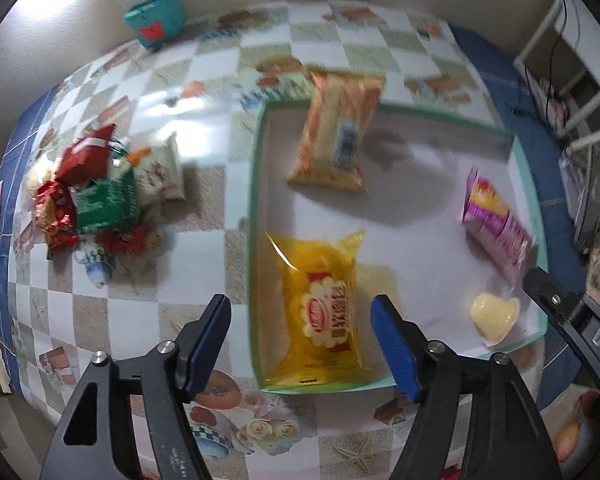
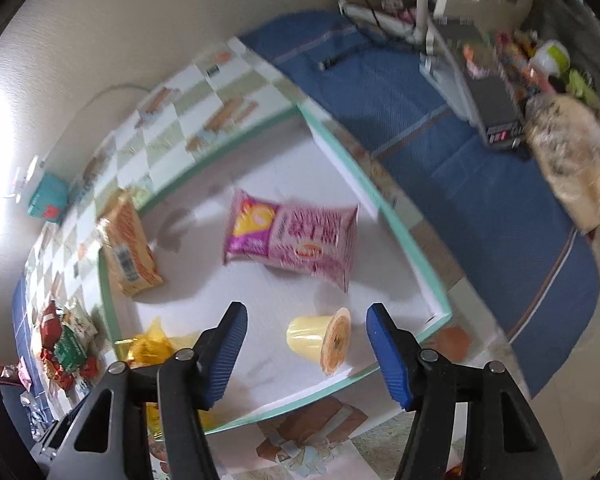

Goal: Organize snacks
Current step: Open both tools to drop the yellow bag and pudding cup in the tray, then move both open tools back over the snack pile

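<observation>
A shallow white tray with a green rim (image 1: pixel 256 184) (image 2: pixel 404 232) lies on the checked tablecloth. In it lie a yellow snack bag (image 1: pixel 324 312) (image 2: pixel 148 348), an orange packet (image 1: pixel 340 132) (image 2: pixel 130 248), a pink packet (image 1: pixel 496 220) (image 2: pixel 296 236) and a pale yellow jelly cup on its side (image 1: pixel 494 316) (image 2: pixel 320 338). A pile of loose snacks (image 1: pixel 92 192) (image 2: pixel 68 344) lies left of the tray. My left gripper (image 1: pixel 302 344) is open and empty over the tray's near left corner. My right gripper (image 2: pixel 306 346) is open and empty, hovering near the jelly cup.
A teal box (image 1: pixel 156 18) (image 2: pixel 48 200) stands at the back by the wall. A blue cloth (image 2: pixel 460 160) covers the table's right side, with a grey device (image 2: pixel 492 112) and a bag of food (image 2: pixel 572 160) on it. A white rack (image 1: pixel 580 60) is at the far right.
</observation>
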The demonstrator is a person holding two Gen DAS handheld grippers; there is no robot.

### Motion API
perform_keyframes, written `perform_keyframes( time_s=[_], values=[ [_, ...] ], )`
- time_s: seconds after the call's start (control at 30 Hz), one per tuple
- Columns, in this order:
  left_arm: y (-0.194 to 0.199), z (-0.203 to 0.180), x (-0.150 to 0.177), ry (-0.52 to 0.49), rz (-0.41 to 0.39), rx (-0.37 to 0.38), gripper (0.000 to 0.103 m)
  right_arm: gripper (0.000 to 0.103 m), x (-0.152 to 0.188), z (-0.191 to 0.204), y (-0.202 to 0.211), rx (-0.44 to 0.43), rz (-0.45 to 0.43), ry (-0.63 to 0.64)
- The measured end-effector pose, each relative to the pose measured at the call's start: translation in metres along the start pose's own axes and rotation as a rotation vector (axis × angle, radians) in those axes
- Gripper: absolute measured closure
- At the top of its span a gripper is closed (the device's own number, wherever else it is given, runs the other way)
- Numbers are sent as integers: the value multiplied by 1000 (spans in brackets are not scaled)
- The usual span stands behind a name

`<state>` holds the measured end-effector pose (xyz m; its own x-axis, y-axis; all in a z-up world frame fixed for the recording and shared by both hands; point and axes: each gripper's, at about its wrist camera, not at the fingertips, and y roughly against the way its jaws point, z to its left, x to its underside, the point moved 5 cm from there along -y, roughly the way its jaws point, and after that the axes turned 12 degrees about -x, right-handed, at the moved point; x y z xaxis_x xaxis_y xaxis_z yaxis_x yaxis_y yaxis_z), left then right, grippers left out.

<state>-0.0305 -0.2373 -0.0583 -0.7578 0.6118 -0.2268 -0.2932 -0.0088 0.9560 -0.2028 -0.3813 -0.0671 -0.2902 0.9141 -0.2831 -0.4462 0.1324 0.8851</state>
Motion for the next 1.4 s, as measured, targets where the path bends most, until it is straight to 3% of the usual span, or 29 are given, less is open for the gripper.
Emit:
perform_keyframes(
  time_s=[0.07, 0.4, 0.73, 1.4],
  values=[
    [9, 13, -5, 39, -27, 3, 19, 27, -3, 6, 14, -10, -38, 14],
    [20, 105, -16, 250, -87, -60, 12, 2, -9, 24, 42, -3, -126, 68],
    [7, 184, -9, 419, -53, -105, 11, 0, 3, 47, 28, 6, -101, 103],
    [-24, 315, 21, 671, 20, -91, 11, 0, 63, 176, -28, -53, 2, 311]
  ],
)
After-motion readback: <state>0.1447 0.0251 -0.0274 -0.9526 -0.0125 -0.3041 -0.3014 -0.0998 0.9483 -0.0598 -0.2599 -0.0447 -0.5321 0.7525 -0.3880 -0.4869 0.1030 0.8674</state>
